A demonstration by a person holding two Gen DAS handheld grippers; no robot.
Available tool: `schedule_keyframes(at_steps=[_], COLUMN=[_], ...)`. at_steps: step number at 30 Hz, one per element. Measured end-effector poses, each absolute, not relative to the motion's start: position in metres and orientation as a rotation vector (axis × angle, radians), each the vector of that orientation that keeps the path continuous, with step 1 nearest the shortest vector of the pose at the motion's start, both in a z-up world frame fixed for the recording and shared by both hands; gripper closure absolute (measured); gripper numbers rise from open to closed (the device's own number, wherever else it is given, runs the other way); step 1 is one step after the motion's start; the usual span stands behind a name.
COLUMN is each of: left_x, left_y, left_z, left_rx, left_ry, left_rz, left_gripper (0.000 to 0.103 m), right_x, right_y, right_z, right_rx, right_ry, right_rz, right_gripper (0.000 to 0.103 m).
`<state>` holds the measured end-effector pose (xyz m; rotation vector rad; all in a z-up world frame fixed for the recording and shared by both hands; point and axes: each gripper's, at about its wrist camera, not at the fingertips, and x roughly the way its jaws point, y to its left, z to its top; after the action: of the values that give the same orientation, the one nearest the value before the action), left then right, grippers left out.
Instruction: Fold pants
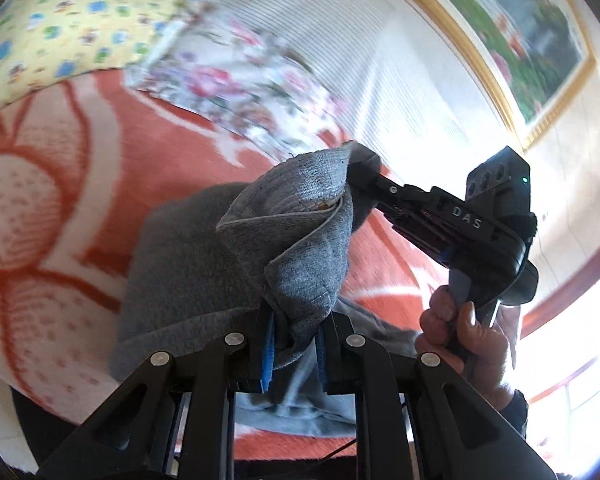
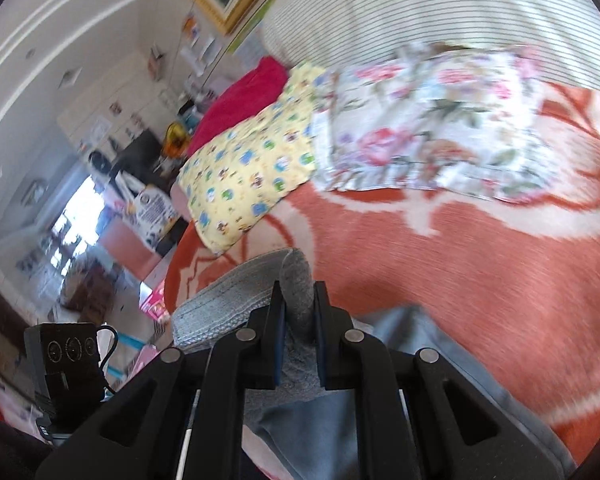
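Note:
The grey pants (image 1: 204, 264) lie bunched on the orange and white blanket (image 1: 52, 216). My left gripper (image 1: 296, 320) is shut on a fold of the grey cloth, lifted off the bed. My right gripper (image 1: 360, 178), seen in the left wrist view held by a hand, is shut on another part of the same edge a little farther off. In the right wrist view my right gripper (image 2: 298, 304) pinches the ribbed waistband (image 2: 236, 292) of the pants (image 2: 312, 420), which hang down below it.
A yellow patterned pillow (image 2: 248, 172), a floral pillow (image 2: 432, 128) and a red cloth (image 2: 244, 100) lie at the bed's head by a striped headboard (image 1: 364, 64). A framed picture (image 1: 512, 28) hangs on the wall. Cluttered floor and furniture lie beyond the bed's edge (image 2: 100, 248).

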<state>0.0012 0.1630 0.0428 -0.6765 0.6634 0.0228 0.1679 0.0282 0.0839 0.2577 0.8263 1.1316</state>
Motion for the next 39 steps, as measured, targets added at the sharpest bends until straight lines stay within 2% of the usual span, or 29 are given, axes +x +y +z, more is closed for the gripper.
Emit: schedule_keyframes(at_steps=[20,33,36,39], left_x=[0.058,0.072,0.071,0.069], left_y=[-0.045,-0.074,-0.08,-0.08], left_z=[0.015,-0.004,-0.014,-0.019], left_rx=[-0.355,-0.252,-0.22,-0.221], left_ry=[0.859,0.92,0.94,0.948], left_rz=[-0.291,-0.31,-0.3,-0.304], left_gripper=[0.087,0.087,0.086,0.084], right_x=[0.142,0.136,0.136,0.136], right_y=[-0.178,-0.213,-0.215,-0.223], right_z=[0.035,0.002,-0.011,-0.02], right_rx=[0.424,0.514,0.511,0.54], right_ry=[0.763,0.767,0.778,0.787], right_rz=[0.812,0.784,0.759,0.729], right_gripper=[0.089,0.089,0.084,0.072])
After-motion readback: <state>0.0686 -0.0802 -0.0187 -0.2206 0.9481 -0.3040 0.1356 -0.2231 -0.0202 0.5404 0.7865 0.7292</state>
